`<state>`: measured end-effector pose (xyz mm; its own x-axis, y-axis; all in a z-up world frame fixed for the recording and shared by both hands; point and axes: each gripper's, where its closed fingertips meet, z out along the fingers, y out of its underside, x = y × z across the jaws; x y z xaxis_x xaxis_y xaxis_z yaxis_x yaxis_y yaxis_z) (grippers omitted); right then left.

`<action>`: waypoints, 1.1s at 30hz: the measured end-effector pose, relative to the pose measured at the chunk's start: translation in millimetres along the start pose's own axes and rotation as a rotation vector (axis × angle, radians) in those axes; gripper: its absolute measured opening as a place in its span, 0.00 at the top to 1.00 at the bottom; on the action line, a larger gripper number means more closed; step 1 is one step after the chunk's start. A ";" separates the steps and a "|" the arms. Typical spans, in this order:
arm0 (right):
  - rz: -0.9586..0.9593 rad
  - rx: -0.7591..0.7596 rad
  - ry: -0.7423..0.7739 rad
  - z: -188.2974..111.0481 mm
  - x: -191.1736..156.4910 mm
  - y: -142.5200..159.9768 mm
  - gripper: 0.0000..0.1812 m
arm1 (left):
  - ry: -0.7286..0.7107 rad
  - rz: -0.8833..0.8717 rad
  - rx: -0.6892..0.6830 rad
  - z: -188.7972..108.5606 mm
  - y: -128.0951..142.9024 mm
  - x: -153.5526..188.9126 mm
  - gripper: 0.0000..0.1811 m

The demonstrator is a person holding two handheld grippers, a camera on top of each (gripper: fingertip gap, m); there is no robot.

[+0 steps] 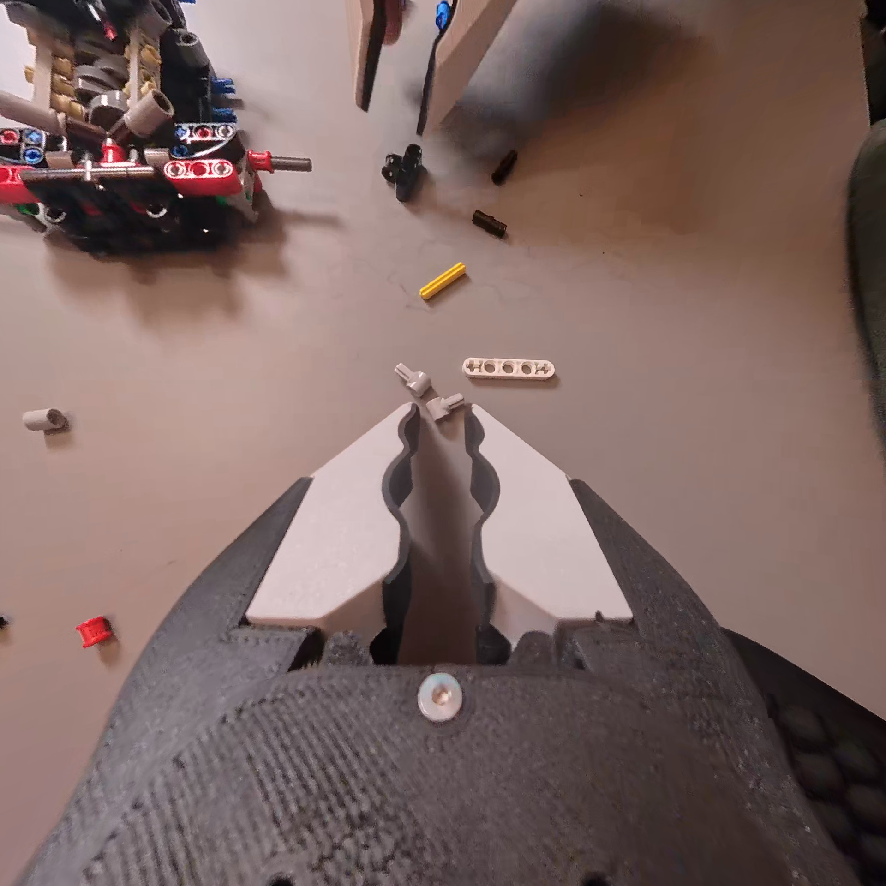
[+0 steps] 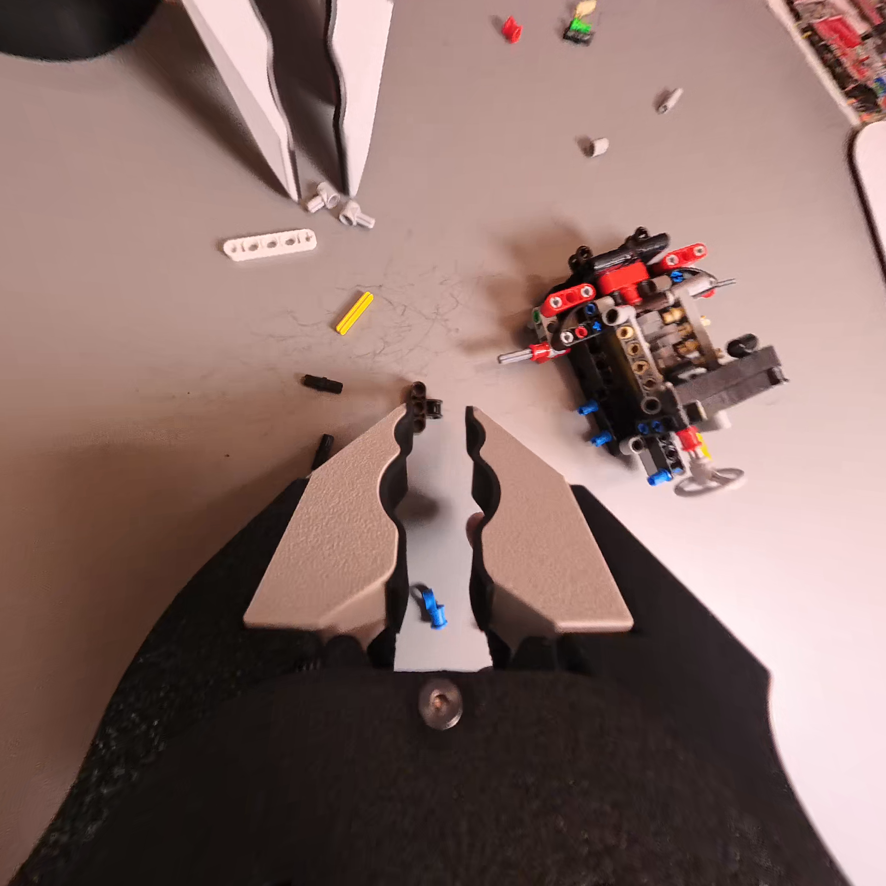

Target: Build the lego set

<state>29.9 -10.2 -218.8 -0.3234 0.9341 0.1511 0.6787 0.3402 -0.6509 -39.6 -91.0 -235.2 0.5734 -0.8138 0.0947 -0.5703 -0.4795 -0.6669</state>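
My left gripper [image 1: 442,410] has white fingers, open by a narrow gap, tips low over the table. One small grey connector [image 1: 443,406] lies between its tips, not clamped. A second grey connector [image 1: 413,378] lies just beyond. My right gripper [image 2: 438,412] has tan fingers and is open and empty. A black connector [image 2: 422,405] lies at its left fingertip. A blue pin [image 2: 431,611] lies on the table under its jaws. The part-built model [image 2: 642,364] stands to its right, and also shows in the left wrist view [image 1: 120,144]. The left gripper [image 2: 323,194] shows far off.
On the table [image 2: 144,335] lie a white thin beam [image 1: 508,368], a yellow axle [image 1: 442,281], two black pins [image 2: 322,383] [image 2: 323,448], a grey sleeve [image 1: 45,420] and a red bush [image 1: 95,631]. A printed booklet [image 2: 848,57] lies at the far right. Tip to tip, the grippers are about 12 centimetres apart.
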 end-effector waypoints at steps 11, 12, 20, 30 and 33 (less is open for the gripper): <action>0.093 0.153 0.098 -37.7 18.5 6.5 0.91 | -0.127 -0.021 0.039 -6.8 3.5 -31.4 0.95; 0.092 0.157 0.103 -38.8 19.1 6.9 0.91 | -0.138 -0.021 0.055 -6.6 2.5 -35.6 0.95; 0.098 0.179 0.099 -39.4 18.0 7.9 0.91 | -0.068 0.050 0.091 8.0 -16.0 -49.0 0.92; 0.130 0.206 0.102 -43.4 23.1 11.9 0.92 | -0.214 -0.058 0.124 -17.4 -9.2 -65.1 0.93; 0.127 0.198 0.100 -41.7 22.3 13.5 0.92 | -0.164 -0.040 0.119 -13.0 -7.5 -48.7 0.93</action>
<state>59.3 19.7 -193.2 -0.1702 0.9773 0.1258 0.5642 0.2014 -0.8007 -70.9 -52.1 -225.1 0.6877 -0.7260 0.0073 -0.4774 -0.4598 -0.7488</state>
